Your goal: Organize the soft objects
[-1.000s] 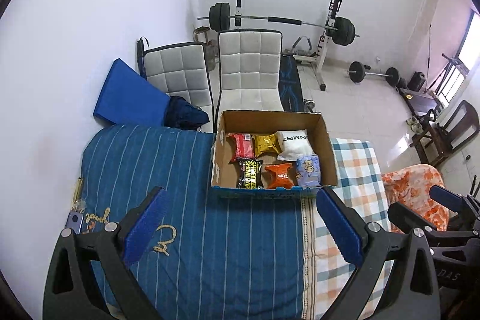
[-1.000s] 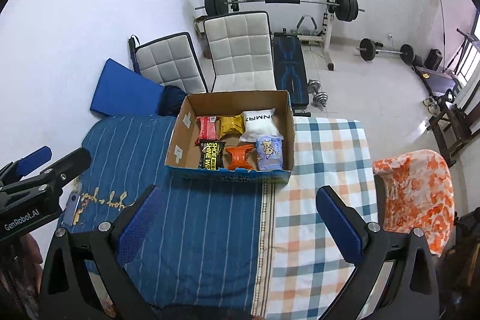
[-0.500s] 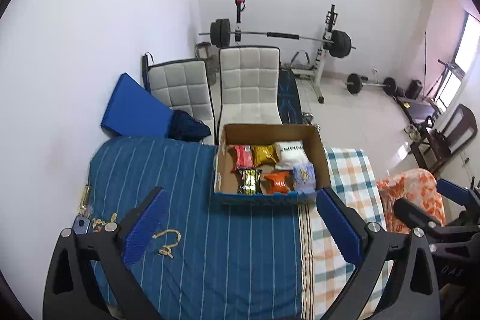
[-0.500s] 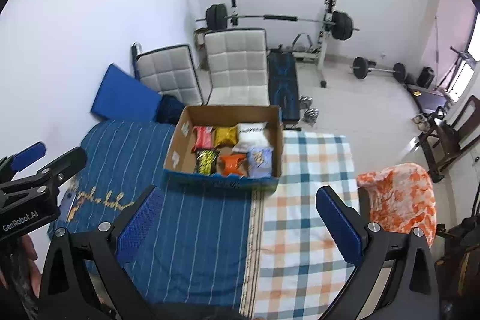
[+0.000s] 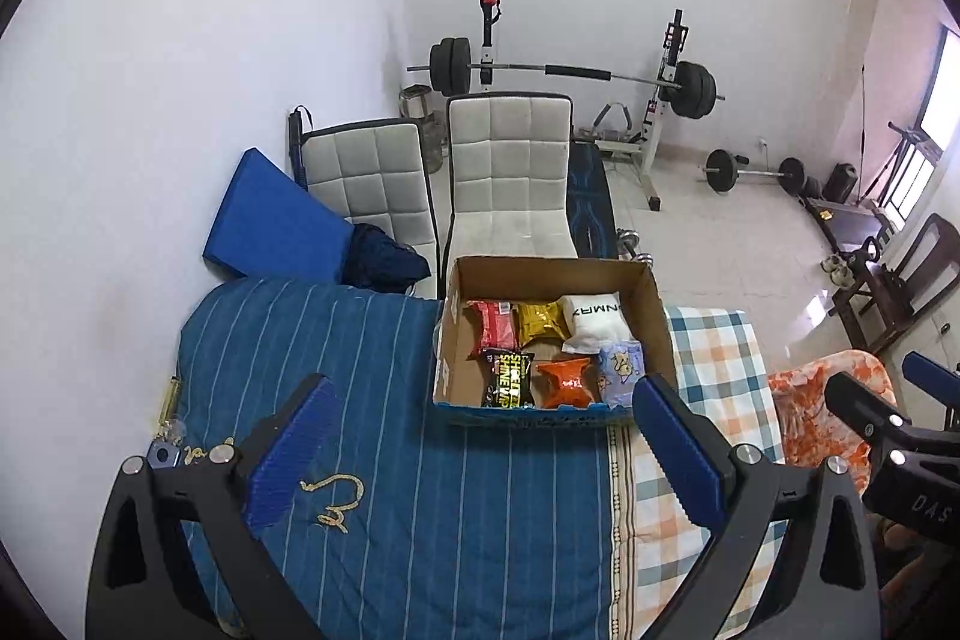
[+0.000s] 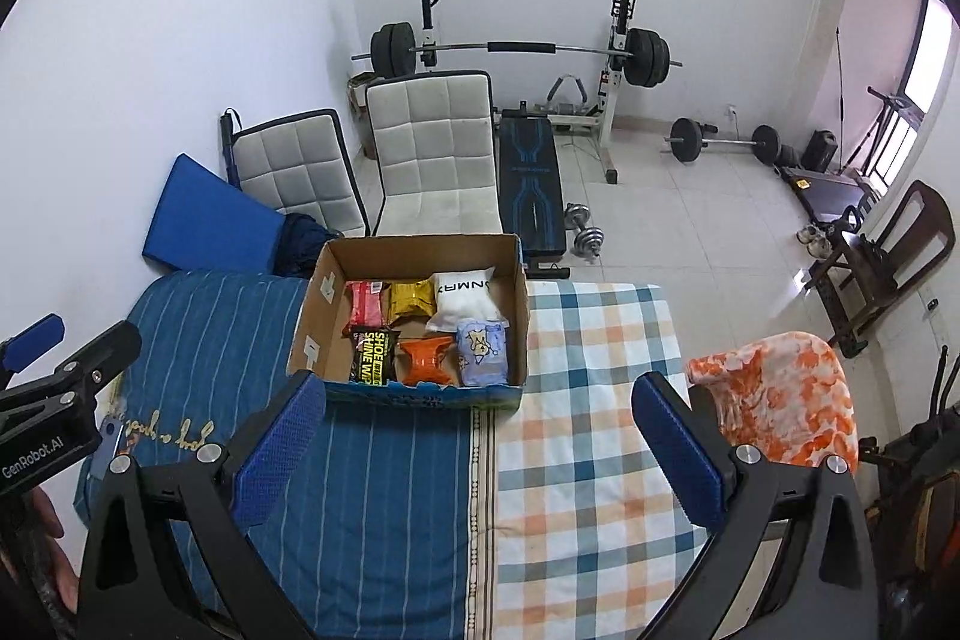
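A cardboard box [image 5: 654,316] [image 6: 312,304] stands on the bed at its far edge. It holds several soft packets: a red one [image 5: 493,325], a gold one [image 5: 540,321], a white pouch [image 5: 594,319], a black-and-yellow one [image 5: 509,381], an orange one [image 5: 567,382] and a pale blue one [image 5: 621,367]. My left gripper [image 5: 480,454] is open and empty, high above the blue striped cover [image 5: 336,340]. My right gripper [image 6: 480,451] is open and empty above the bed, well short of the box.
A checked sheet [image 6: 594,400] covers the bed's right half. An orange patterned cloth [image 6: 780,400] hangs at the right edge. Two white padded chairs [image 6: 432,148], a blue cushion [image 6: 198,220], a weight bench and barbells [image 6: 528,46] stand beyond the bed. Small keys lie at the left edge [image 5: 165,442].
Both grippers have risen and pulled back from the bed, so the box looks smaller and farther. Both stay open and empty.
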`<act>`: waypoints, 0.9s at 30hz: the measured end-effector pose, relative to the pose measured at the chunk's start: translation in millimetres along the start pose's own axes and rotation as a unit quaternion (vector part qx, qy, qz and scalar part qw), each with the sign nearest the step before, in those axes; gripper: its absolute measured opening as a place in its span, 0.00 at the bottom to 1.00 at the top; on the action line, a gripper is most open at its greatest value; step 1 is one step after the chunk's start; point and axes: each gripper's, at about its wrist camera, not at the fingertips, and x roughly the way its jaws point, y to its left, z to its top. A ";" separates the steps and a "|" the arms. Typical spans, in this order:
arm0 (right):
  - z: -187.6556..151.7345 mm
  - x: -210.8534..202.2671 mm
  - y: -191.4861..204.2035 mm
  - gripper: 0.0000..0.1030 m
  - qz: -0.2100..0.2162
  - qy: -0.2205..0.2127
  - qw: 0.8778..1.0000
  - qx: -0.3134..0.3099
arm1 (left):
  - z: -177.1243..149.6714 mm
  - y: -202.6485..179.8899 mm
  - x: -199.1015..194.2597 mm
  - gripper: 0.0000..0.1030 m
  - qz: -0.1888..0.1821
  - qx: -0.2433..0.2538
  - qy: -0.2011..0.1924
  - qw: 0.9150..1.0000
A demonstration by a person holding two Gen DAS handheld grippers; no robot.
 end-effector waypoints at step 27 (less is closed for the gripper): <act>-3.7 21.8 3.9 1.00 0.009 0.009 1.000 -0.005 | -4.4 1.6 14.5 0.99 0.012 0.003 0.011 1.000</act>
